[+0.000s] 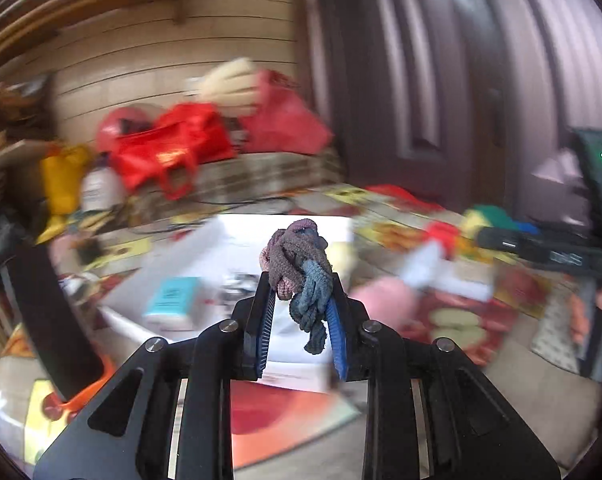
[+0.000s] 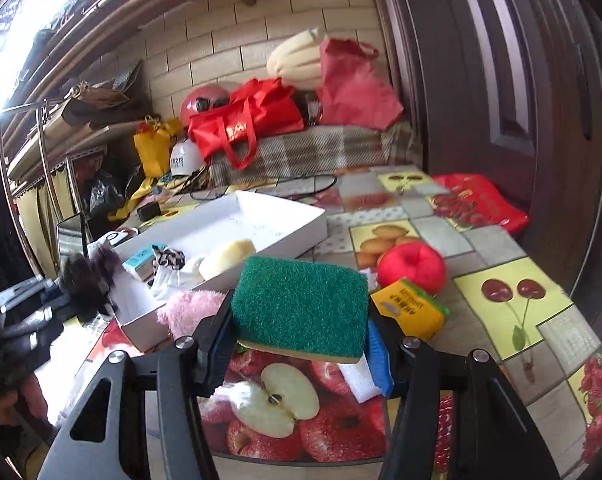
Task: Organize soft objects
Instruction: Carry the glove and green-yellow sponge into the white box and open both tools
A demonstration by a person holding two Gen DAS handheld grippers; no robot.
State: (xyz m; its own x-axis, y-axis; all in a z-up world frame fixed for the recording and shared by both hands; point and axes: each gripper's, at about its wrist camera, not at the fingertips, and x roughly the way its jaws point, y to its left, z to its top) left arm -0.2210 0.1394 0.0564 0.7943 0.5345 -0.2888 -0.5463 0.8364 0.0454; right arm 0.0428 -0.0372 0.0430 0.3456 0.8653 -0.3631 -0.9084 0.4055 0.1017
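White box point(image 2: 301, 220) sits left of centre on the tabletop point(image 2: 441, 236), its near wall just beside a pink fluffy item point(image 2: 189, 308); bare cloth lies open to the right. Left gripper point(image 1: 301, 300) fingers pinch a knotted mauve-and-blue scrunchie point(image 1: 297, 268), raised before the box. Right gripper point(image 2: 297, 344) fingers clamp a green-topped sponge point(image 2: 301, 304), held flat above the tabletop.

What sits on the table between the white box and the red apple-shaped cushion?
Nothing: bare fruit-print tablecloth separates the white box from the red apple-shaped cushion, per the right wrist view.
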